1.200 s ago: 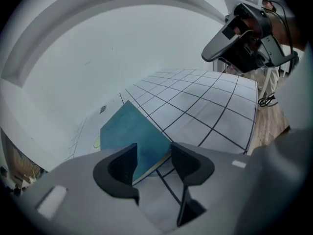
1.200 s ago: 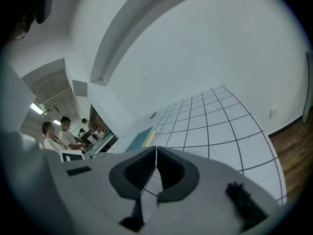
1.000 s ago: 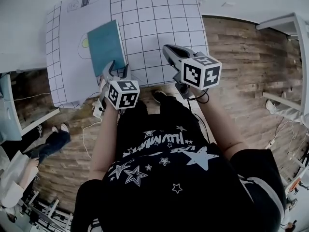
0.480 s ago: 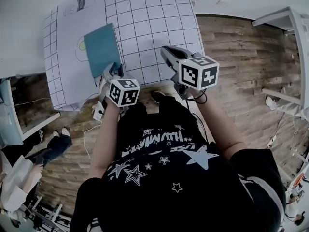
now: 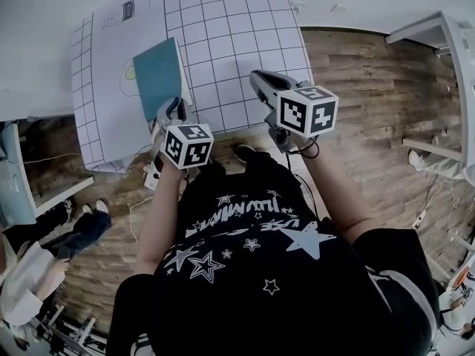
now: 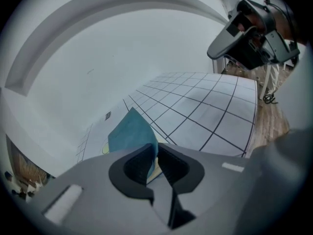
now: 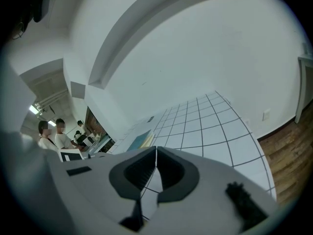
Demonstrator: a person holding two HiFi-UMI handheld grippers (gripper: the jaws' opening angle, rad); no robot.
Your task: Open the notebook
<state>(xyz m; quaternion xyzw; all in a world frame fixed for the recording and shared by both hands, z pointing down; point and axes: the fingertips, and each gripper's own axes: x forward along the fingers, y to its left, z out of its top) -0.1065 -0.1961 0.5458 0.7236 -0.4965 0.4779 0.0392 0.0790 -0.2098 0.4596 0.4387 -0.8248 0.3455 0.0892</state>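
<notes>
We see the notebook (image 5: 157, 76) lying flat near the front left of the table, a thin rectangular book with a smooth, matte teal cover (image 6: 128, 131). It rests on a white mat (image 5: 230, 35) ruled with thin black lines into even squares, on a plainer strip of it where a small yellow-green disc (image 5: 130, 73) shows at the book's left edge. The left gripper (image 5: 172, 110), a grey moulded plastic claw with dark hollowed pads, sits at the notebook's near corner. Its jaws have just been closing, and in the left gripper view they are clenched on the cover. The teal sheet stands up bent in the narrow slit between the pads, and cream pages (image 6: 156, 170) show just under it. The right gripper (image 5: 260, 80) hangs over the gridded squares to the right, well apart from the notebook. Its pads meet edge to edge with nothing between them. Each gripper carries a white cube printed with black square markers, the left one (image 5: 187, 144) lower and nearer to us than the right (image 5: 308, 111). Beyond the mat's right edge runs a floor (image 5: 371, 102) of worn brown wooden planks.
</notes>
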